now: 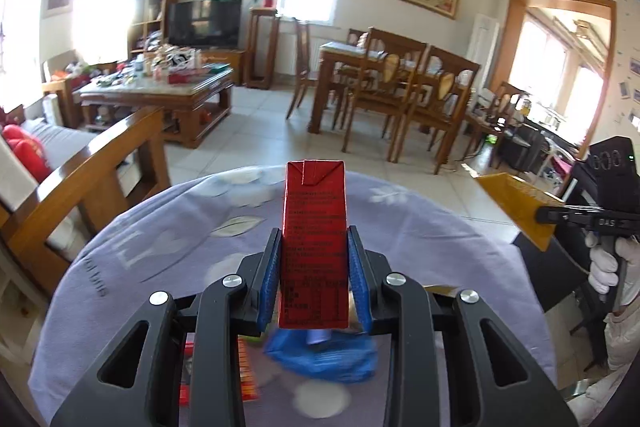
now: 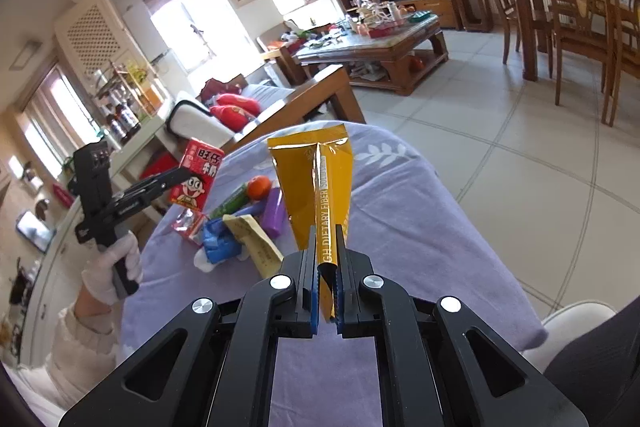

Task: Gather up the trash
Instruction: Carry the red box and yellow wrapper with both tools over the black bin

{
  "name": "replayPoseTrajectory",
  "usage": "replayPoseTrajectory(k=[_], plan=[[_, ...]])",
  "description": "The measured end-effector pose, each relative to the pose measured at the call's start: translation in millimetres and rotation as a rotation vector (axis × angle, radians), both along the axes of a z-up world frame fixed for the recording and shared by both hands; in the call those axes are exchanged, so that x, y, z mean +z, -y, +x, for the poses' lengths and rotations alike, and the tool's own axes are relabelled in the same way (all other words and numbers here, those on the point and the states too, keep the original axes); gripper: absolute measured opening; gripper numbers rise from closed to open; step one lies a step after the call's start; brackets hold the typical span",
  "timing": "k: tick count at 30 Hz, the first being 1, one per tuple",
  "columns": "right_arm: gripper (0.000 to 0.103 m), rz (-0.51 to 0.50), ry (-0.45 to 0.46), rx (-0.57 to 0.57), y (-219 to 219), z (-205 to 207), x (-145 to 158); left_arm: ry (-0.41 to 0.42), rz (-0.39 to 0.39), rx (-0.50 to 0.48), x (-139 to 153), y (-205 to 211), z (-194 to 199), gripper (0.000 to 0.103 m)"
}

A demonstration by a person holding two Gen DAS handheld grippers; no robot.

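My left gripper is shut on a red milk carton and holds it upright above the round table with the purple cloth. The carton also shows in the right wrist view, held in the left gripper. My right gripper is shut on a yellow dietary-fiber wrapper, lifted over the cloth. The wrapper also shows in the left wrist view at the right. Below lie a blue wrapper, a yellow packet, a purple item, an orange and a red packet.
A wooden sofa arm stands just left of the table. A cluttered coffee table and a dining table with chairs stand across the tiled floor. A white seat is at the table's right edge.
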State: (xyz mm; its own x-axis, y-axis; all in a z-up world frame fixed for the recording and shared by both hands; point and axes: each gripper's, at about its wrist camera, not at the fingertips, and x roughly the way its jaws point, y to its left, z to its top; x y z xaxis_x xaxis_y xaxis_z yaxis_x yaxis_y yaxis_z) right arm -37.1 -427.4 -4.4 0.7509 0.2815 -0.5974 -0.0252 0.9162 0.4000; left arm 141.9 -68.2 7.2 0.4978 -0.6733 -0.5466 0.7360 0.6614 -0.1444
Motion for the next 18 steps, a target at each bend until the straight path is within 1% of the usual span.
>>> replayPoseTrajectory(k=[8, 13, 18], plan=[[0.006, -0.009, 0.032, -0.114, 55.6, -72.2, 12.0, 0.03, -0.058, -0.212, 19.5, 97.6, -63.7, 0.032], [0.006, -0.003, 0.044, -0.2, 94.8, -123.8, 13.2, 0.021, -0.079, -0.332, 18.4, 156.6, -99.3, 0.032], [0.006, -0.009, 0.032, -0.29, 136.9, -176.0, 9.9, 0.005, -0.085, -0.448, 13.7, 215.4, -135.0, 0.032]])
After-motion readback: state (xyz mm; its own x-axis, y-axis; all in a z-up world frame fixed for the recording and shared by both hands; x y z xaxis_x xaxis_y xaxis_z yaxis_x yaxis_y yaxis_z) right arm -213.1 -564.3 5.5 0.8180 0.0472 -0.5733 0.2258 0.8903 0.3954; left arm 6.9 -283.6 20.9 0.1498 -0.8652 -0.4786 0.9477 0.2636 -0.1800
